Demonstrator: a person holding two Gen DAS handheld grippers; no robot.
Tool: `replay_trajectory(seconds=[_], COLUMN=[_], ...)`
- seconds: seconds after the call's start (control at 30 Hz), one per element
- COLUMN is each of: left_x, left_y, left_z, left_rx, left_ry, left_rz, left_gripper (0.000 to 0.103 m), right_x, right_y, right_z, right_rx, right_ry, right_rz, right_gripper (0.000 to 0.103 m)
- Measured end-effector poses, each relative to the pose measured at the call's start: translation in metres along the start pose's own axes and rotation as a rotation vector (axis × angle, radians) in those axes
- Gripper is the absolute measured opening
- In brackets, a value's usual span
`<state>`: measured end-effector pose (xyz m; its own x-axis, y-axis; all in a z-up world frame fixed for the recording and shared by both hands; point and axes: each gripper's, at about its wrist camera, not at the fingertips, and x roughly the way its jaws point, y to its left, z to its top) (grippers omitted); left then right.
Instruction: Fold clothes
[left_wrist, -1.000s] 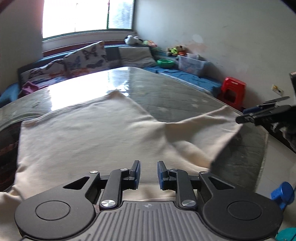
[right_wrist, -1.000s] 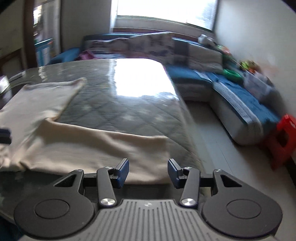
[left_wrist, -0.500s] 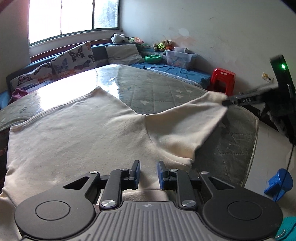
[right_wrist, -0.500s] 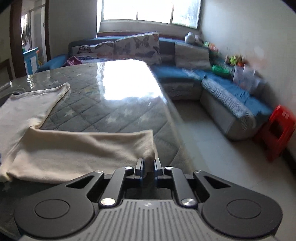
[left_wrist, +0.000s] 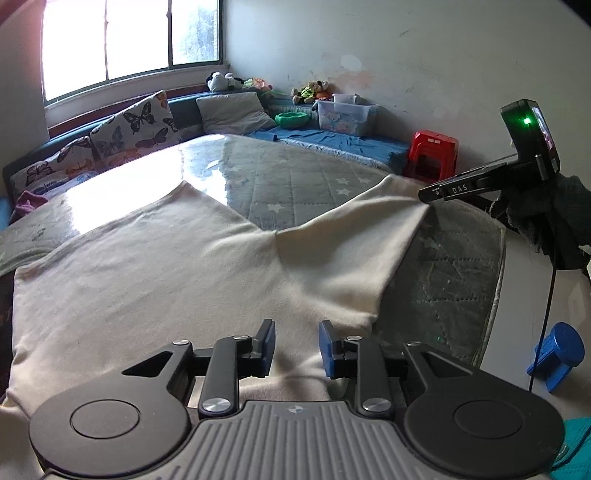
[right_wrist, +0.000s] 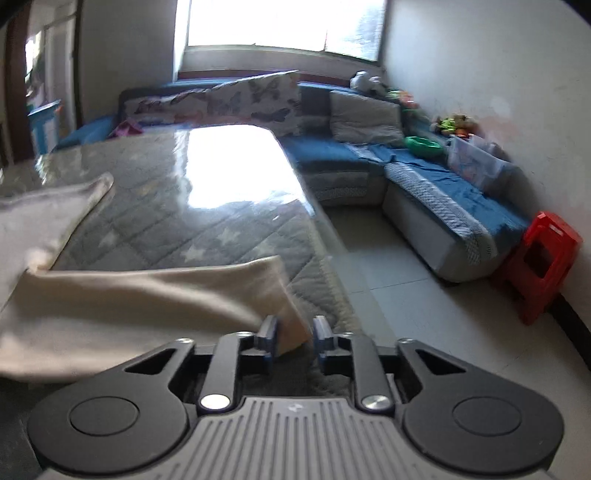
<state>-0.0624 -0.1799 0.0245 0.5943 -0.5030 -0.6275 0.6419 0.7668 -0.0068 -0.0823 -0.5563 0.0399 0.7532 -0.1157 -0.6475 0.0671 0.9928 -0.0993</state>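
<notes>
Cream garment (left_wrist: 155, 280) is seen spread flat on a quilted table (left_wrist: 454, 280) in the left wrist view; the left gripper (left_wrist: 297, 347) is opening just above its near edge, jaws a little apart, pressing nothing. In the right wrist view, the right gripper (right_wrist: 294, 338) is opening with the sleeve cuff (right_wrist: 291, 325) loosely between its jaws. The cuff is best re-pinched squarely before it is carried across
</notes>
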Motion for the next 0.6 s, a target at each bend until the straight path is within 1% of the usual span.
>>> replay_trajectory(seconds=[0.07, 0.13, 0.23, 0.33, 0.4, 0.5, 0.6], left_x=[0.0, 0.002, 0.005, 0.008, 0.009, 0.01, 0.01], left_y=[-0.001, -0.002, -0.005, -0.008, -0.009, -0.008, -0.008], left_z=[0.003, 0.005, 0.005, 0.005, 0.004, 0.004, 0.003], left_rx=[0.0, 0.0, 0.01, 0.016, 0.015, 0.013, 0.012], left_ry=[-0.008, -0.011, -0.006, 0.003, 0.007, 0.01, 0.011], left_rz=[-0.002, -0.005, -0.017, -0.023, -0.024, -0.025, -0.027], left_gripper=[0.028, 0.028, 0.028, 0.028, 0.028, 0.028, 0.028], right_x=[-0.008, -0.019, -0.032, -0.041, -0.043, -0.043, -0.042], right_y=[0.0, 0.007, 0.026, 0.055, 0.076, 0.102, 0.12], right_z=[0.002, 0.005, 0.007, 0.006, 0.002, -0.003, -0.007], right_rx=[0.002, -0.02, -0.052, -0.099, -0.145, -0.196, -0.239], right_ry=[-0.016, -0.034, -0.043, -0.029, -0.015, 0.004, 0.019], right_rz=[0.001, 0.035, 0.147, 0.29, 0.361, 0.442, 0.492], right_gripper=[0.021, 0.023, 0.023, 0.023, 0.023, 0.023, 0.023])
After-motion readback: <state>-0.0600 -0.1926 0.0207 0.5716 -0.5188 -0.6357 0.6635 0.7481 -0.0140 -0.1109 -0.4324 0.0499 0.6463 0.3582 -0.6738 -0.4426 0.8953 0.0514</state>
